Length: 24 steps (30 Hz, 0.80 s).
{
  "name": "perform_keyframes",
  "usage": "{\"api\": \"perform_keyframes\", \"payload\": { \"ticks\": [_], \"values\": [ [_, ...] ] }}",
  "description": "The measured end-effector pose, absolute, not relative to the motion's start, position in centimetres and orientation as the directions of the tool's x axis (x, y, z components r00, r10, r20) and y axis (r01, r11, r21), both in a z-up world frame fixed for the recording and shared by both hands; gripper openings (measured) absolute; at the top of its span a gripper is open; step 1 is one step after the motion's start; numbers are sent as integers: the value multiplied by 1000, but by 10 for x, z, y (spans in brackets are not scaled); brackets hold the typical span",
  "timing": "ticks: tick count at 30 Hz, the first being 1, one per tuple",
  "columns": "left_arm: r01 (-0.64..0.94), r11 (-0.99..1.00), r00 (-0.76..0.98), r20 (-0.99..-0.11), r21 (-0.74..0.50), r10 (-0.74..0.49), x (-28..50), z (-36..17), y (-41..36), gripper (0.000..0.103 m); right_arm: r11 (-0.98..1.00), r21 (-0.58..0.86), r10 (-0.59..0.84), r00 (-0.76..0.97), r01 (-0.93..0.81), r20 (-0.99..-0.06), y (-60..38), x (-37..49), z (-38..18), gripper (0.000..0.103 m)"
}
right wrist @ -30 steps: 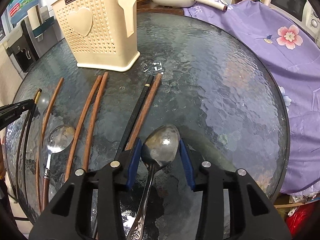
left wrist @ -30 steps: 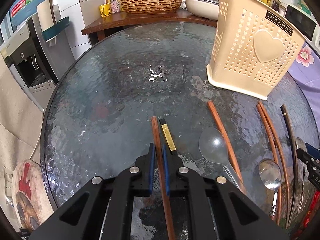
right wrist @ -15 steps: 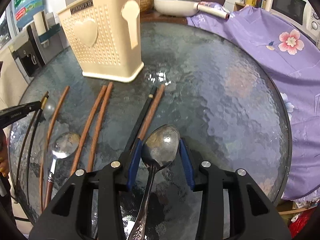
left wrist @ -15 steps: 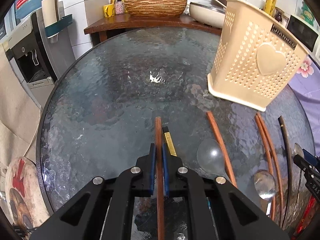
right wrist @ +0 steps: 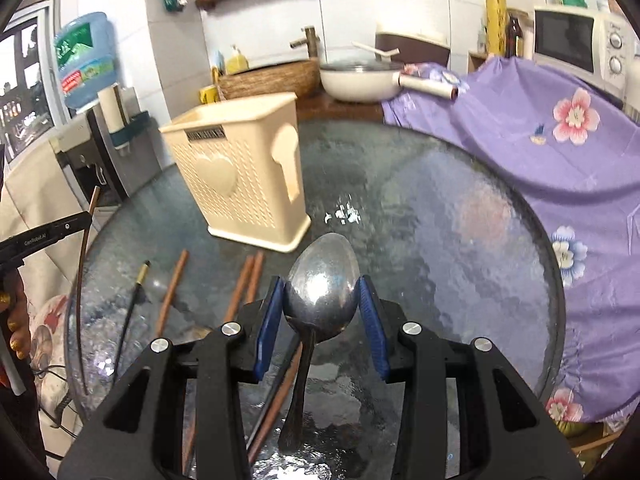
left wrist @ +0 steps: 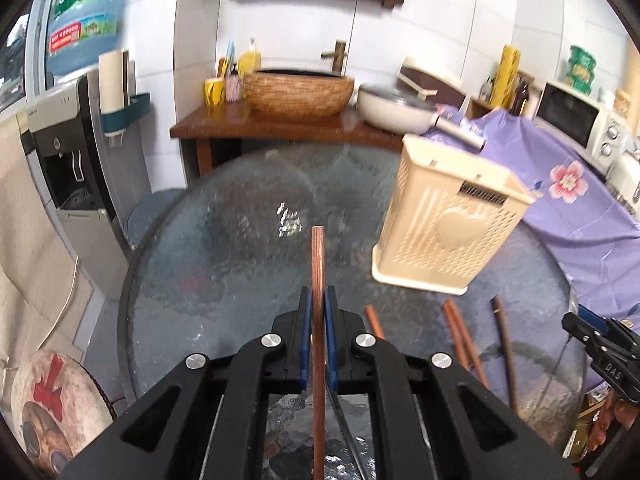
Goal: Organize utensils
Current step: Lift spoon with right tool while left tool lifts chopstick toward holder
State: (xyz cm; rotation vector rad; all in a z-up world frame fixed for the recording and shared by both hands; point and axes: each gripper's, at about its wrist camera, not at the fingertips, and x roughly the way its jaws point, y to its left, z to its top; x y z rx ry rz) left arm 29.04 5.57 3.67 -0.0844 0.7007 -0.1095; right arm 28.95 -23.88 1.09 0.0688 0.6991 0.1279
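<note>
Your left hand-held gripper [left wrist: 319, 304]: clamped on a brown chopstick [left wrist: 318, 264] | your right hand-held gripper [right wrist: 322, 304]: grasping a spoon [right wrist: 322, 292] by its bowl | both above the table [right wrist: 460, 240]; holder [right wrist: 244, 176] upright.

Left gripper [left wrist: 319, 300]: matte black plastic frame, angular with cut-out windows along both arms. Blue rubber-like pads [left wrist: 305, 332] line the inner faces of the fingers. Four round silver screws [left wrist: 268, 340] sit on top of the linkage, two per side.

Right gripper [right wrist: 322, 304]: same build, black frame, blue pads [right wrist: 370, 320], four silver screws [right wrist: 230, 329]. From the other camera its black side shows white lettering, partly readable as "DAS".

The left unit's side, seen from the right camera, carries small white "GenRobot.AI" text.
</note>
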Motion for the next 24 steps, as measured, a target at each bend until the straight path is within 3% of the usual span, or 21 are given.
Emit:
{"api": "perform_keyframes", "payload": {
  "ticks": [10,24],
  "values": [
    [93,987,818,-554,-134,-152,264,64,57,7,990,73,139,780,-119,-610,-232,277,25,39],
    [125,979,831,-522,-164,-194,257,76,58,7,987,66,158,793,-148,-589,-231,270,31,39]
  ]
}}
